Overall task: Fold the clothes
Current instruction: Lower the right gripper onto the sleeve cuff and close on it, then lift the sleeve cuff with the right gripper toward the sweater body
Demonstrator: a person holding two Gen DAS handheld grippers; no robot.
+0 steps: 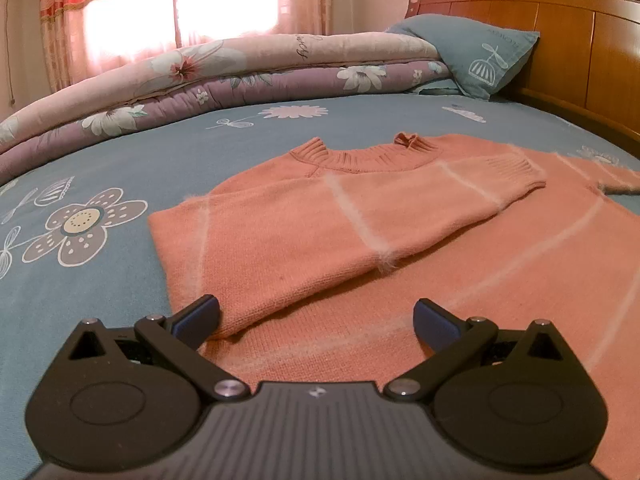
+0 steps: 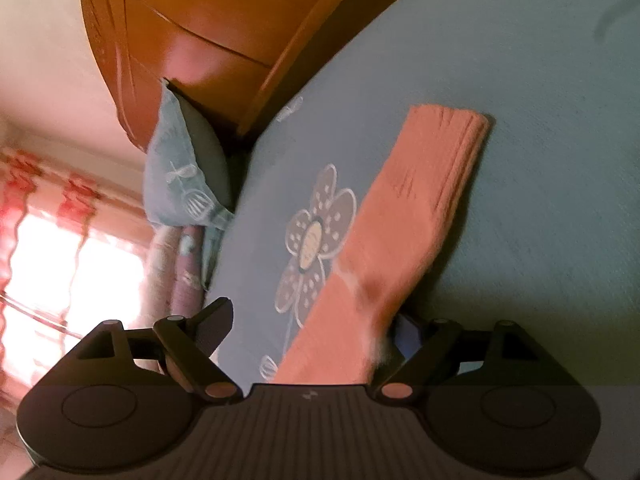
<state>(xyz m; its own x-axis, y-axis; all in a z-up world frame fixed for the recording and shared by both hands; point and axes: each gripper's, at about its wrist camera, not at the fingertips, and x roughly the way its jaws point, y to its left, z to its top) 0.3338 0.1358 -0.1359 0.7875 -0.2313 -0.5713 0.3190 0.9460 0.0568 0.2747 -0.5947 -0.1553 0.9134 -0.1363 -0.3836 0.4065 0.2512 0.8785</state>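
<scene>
On a bed with a blue flowered sheet, a pink sweater lies flat, collar toward the far side, one sleeve folded across its chest. The left claw hovers over the sweater's near part with jaws spread wide and nothing gripped; its left finger sits above the folded side edge, the right one over the body of the knit.

The right wrist view, tilted and blurred, shows the right claw also spread, with the other sleeve running out from between its jaws across the sheet to a ribbed cuff. The sleeve passes close against the right finger, partly hiding it; whether the pad touches the knit cannot be told.

Beyond the sweater, a folded floral quilt lies along the far side of the bed, a blue pillow leans on the wooden headboard, and pink curtains glow at the window. Nothing lies between either claw and the sweater.
</scene>
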